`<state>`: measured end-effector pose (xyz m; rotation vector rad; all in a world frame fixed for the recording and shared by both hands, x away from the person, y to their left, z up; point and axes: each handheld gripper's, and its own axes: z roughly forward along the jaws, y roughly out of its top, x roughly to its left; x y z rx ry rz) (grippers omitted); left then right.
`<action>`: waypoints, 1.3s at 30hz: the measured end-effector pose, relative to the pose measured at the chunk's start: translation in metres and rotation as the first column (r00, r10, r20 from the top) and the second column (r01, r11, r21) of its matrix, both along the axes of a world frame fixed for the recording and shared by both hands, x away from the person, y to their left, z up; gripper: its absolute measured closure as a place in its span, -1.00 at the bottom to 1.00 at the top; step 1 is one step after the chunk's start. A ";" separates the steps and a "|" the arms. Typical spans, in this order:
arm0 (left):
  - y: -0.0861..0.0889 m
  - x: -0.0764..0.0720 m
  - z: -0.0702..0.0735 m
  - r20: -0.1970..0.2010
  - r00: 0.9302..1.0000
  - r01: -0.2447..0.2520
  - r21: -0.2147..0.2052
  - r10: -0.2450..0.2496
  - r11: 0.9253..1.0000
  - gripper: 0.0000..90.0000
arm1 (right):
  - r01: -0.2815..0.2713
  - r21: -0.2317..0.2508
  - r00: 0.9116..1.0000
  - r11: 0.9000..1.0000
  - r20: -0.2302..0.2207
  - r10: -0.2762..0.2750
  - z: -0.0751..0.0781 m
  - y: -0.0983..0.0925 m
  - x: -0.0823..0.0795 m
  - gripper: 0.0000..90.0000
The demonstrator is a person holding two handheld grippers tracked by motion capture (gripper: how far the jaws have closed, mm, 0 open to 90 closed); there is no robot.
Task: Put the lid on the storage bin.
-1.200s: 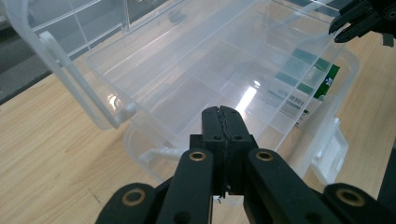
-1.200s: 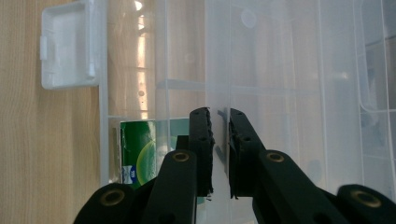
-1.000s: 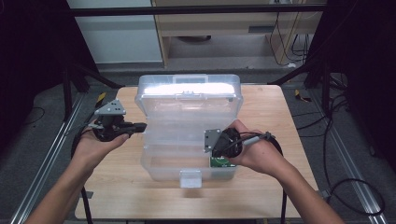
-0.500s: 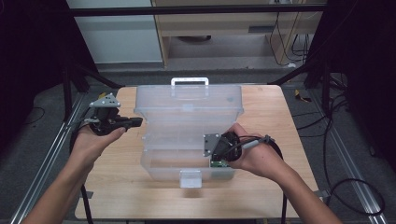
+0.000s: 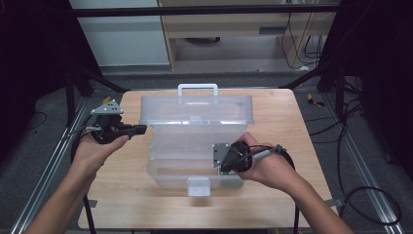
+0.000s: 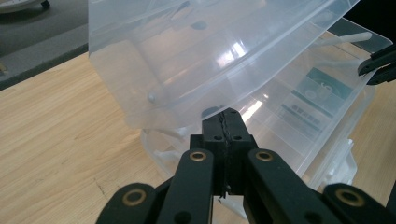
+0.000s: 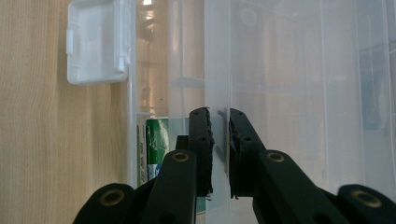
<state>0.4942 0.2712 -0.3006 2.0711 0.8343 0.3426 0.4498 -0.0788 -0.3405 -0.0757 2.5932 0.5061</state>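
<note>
The clear plastic storage box (image 5: pixel 195 141) is sitting on the table (image 5: pixel 302 195) between the two grippers, its long axis running away from the person, lid (image 5: pixel 197 109) raised. The right gripper (image 5: pixel 225 158) is pinching the box's right wall between nearly closed jaws, while the left gripper (image 5: pixel 139 129), jaws fully closed on nothing, is pointing at the lid's left corner just beyond its fingertips.

The clear plastic storage box (image 5: pixel 195 146) blurs its own contents: a green item (image 7: pixel 156 149) behind its wall cannot be identified. A teal label (image 6: pixel 322 88) carries print too small to read. The right gripper (image 5: pixel 229 158) has its jaws hidden under the hand.
</note>
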 end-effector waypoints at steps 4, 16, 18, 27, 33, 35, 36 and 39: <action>-0.001 -0.001 -0.002 -0.002 1.000 0.004 0.004 -0.004 1.000 1.00 | 0.010 0.023 1.000 1.000 -0.002 -0.010 -0.002 -0.001 -0.001 0.79; -0.001 -0.005 -0.006 -0.008 1.000 0.013 0.007 -0.013 1.000 1.00 | 0.117 0.184 0.993 0.976 -0.020 -0.116 0.000 -0.029 -0.015 0.44; -0.001 -0.006 -0.007 -0.009 1.000 0.014 0.004 -0.014 1.000 1.00 | 0.126 0.198 0.992 0.972 -0.023 -0.124 0.000 -0.032 -0.017 0.41; 0.000 -0.014 -0.015 -0.005 1.000 0.018 0.010 -0.018 1.000 1.00 | 0.224 0.282 0.972 0.933 -0.001 -0.233 -0.001 -0.057 -0.032 0.05; -0.001 -0.018 -0.021 0.004 1.000 0.014 0.014 -0.014 1.000 1.00 | 0.282 0.314 0.956 0.907 -0.015 -0.292 -0.005 -0.073 -0.039 -0.13; -0.001 -0.020 -0.023 0.006 1.000 0.016 0.015 -0.017 1.000 1.00 | 0.296 0.316 0.952 0.901 -0.017 -0.307 -0.007 -0.077 -0.041 -0.17; -0.001 -0.021 -0.024 0.005 1.000 0.018 0.015 -0.018 1.000 1.00 | 0.305 0.316 0.949 0.899 -0.015 -0.316 -0.008 -0.079 -0.042 -0.21; -0.001 -0.023 -0.028 0.000 1.000 0.020 0.016 -0.020 1.000 1.00 | 0.322 0.321 0.942 0.891 -0.015 -0.335 -0.009 -0.085 -0.044 -0.28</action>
